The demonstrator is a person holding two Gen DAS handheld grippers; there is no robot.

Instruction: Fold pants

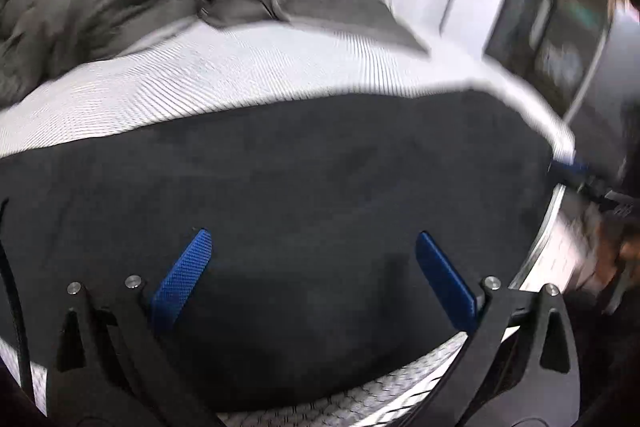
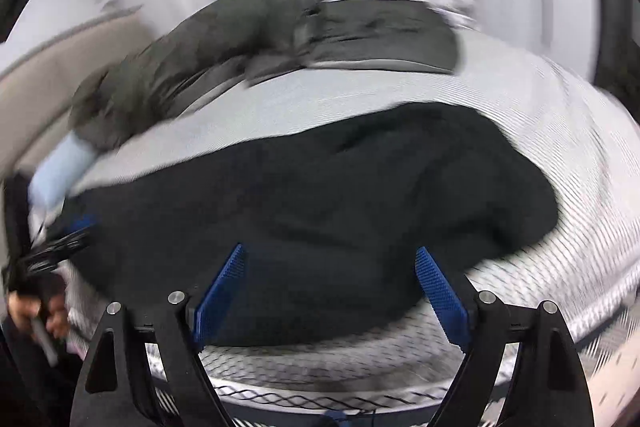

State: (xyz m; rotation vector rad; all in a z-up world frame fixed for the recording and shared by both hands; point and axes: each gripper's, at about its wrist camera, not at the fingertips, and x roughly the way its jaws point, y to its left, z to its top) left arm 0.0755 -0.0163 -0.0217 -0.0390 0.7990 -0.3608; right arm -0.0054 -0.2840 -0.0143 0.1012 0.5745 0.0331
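Your left gripper (image 1: pixel 314 247) hangs with both blue fingers (image 1: pixel 182 277) spread wide and nothing between them, and your right gripper (image 2: pixel 330 263) is likewise wide open and empty. Under the two of them lies one pair of dark pants (image 1: pixel 280 187), bunched flat at the near edge of the bed (image 1: pixel 200 79). Farther back on that bed sits one grey garment (image 2: pixel 248 39), well apart from the pants.

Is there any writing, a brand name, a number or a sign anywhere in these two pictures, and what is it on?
None can be read.
The black pants show no label or print.
The grey garment behind shows none either.
The dark shelves at the far right are too blurred to read.
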